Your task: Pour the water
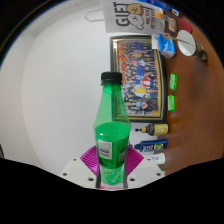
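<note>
Tongs: two-finger, hand-held, each finger with a magenta ribbed pad on its inner face; pinching the lower body of the bottle, one pad showing at each side of it.
Task item: green translucent plastic bottle with a black screw cap; held upright between the fingers and rising straight ahead of the tongs.
Cap: black, seated on the neck; judged closed, so pouring cannot start until it comes off.
Support: base of the bottle is hidden behind the fingers; whether it rests on anything cannot be told.
Handling, judged: light, thin-walled, somewhat soft under a squeeze; smooth surface likely slippery; not fragile. Fill level not readable through the green plastic.
Hold, judged: the present low grip is workable while upright; once tipped the tall body could swing, so a firm but not crushing squeeze suits it.
Pose: tongs level and pointing forward, bottle axis vertical; no tilt toward a pour. The holding hand is out of sight.
Beyond the bottle: plain white wall.
Right of the bottle, farther back: framed group photograph on the wall.
Above the photograph: white sign with dark lettering, only part legible.
Right of the bottle, low: small dark jars and a blue-and-white carton, on a ledge not clearly seen.
Receiving vessel: none in sight.
</note>
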`<state>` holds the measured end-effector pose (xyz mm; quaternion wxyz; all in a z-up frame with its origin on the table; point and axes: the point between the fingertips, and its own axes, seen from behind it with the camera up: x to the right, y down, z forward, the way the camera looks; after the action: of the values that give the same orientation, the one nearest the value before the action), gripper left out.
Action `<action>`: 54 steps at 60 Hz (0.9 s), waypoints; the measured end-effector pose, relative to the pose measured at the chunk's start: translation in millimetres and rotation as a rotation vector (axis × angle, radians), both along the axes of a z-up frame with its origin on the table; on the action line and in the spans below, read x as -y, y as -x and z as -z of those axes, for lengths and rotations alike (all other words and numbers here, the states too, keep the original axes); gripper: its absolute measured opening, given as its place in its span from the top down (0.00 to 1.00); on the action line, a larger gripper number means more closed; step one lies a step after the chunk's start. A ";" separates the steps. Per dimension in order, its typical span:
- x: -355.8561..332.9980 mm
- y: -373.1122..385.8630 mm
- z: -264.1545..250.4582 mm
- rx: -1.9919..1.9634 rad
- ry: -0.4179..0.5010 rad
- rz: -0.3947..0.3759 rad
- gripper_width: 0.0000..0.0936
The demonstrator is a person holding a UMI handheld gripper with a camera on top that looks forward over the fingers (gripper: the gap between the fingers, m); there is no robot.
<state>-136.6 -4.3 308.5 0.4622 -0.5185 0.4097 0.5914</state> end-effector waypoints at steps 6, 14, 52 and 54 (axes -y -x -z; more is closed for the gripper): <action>-21.4 -56.1 11.9 -0.185 0.021 0.018 0.69; -40.6 -121.7 41.1 -0.457 0.051 0.055 0.68; -55.3 -181.2 51.4 0.105 0.142 0.005 0.68; -54.0 -190.9 44.5 0.213 0.130 0.010 0.68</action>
<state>54.3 49.6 264.0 0.4715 -0.6050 0.3986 0.5028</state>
